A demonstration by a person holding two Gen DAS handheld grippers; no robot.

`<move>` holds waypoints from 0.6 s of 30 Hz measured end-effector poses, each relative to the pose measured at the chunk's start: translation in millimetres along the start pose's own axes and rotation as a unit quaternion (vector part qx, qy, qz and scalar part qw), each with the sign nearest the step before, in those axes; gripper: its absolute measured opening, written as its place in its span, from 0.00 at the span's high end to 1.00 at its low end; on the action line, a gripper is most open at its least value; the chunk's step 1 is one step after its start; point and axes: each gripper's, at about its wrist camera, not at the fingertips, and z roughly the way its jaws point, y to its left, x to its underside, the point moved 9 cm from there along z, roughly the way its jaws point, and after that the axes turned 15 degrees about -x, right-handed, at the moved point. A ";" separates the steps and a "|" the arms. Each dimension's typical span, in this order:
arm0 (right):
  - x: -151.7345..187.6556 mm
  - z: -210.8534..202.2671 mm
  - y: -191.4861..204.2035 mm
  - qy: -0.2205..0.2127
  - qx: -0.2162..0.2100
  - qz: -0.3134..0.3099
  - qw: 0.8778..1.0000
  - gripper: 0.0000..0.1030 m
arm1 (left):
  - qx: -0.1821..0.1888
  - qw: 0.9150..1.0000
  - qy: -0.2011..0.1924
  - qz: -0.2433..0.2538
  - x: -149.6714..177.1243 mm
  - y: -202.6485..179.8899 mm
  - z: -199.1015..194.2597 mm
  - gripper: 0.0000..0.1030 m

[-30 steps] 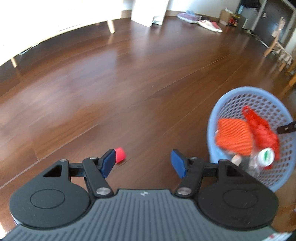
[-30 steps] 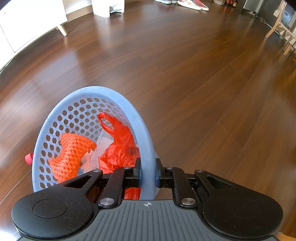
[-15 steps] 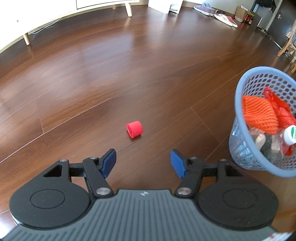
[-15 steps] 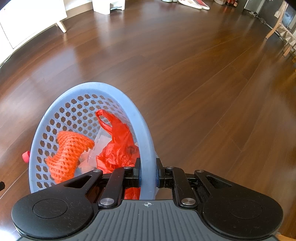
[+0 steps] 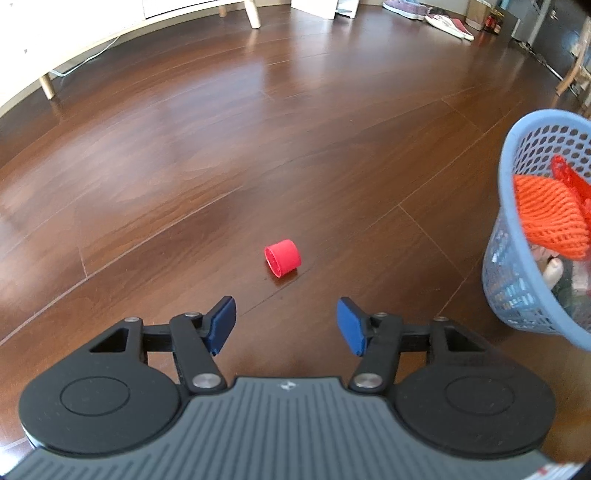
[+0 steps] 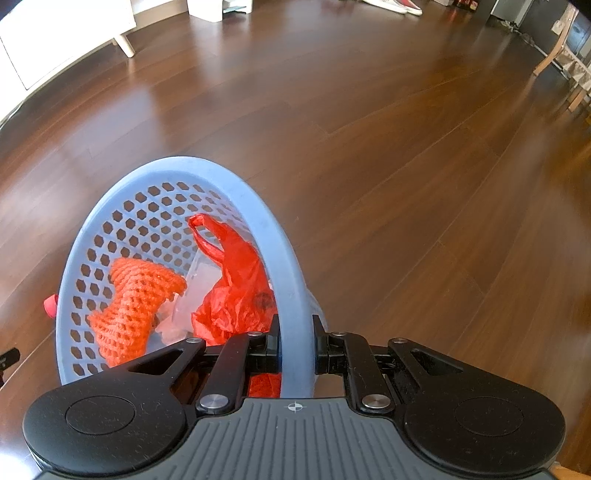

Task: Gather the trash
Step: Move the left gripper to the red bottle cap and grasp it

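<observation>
Left wrist view: the left gripper (image 5: 286,325) is over the wood floor (image 5: 258,147), and its two blue fingers (image 5: 221,325) are wide apart with nothing between them. A small red cap (image 5: 282,257) lies on its side on the floor, just past the fingers and about in line with the gap. It touches neither finger. At the right edge is a blue basket (image 5: 517,295) full of holes, tipped over a bit. Inside it sits an orange net (image 5: 546,218). Far away, by the wall, there are shoes (image 5: 436,14) and a white cabinet leg (image 5: 253,13).

Right wrist view: the right gripper (image 6: 295,347) is pressed tight on the basket's (image 6: 280,251) near rim, one finger inside and one outside. The basket leans to the left. In it lie the orange net (image 6: 136,299), a red bag (image 6: 236,288) and some clear plastic (image 6: 192,295). A bit of the red cap (image 6: 50,305) peeks out on the floor (image 6: 406,184) just left of the basket.
</observation>
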 end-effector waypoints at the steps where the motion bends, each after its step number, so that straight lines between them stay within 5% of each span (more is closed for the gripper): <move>1: 0.0 0.2 -0.9 0.000 0.001 0.000 1.000 0.91 | 0.000 1.000 -0.002 0.004 -1.2 -0.5 3.8 0.49; 18: 7.6 0.3 -24.1 0.007 0.000 0.049 0.999 0.91 | 0.034 0.987 -0.050 0.151 -18.4 -36.6 72.4 0.52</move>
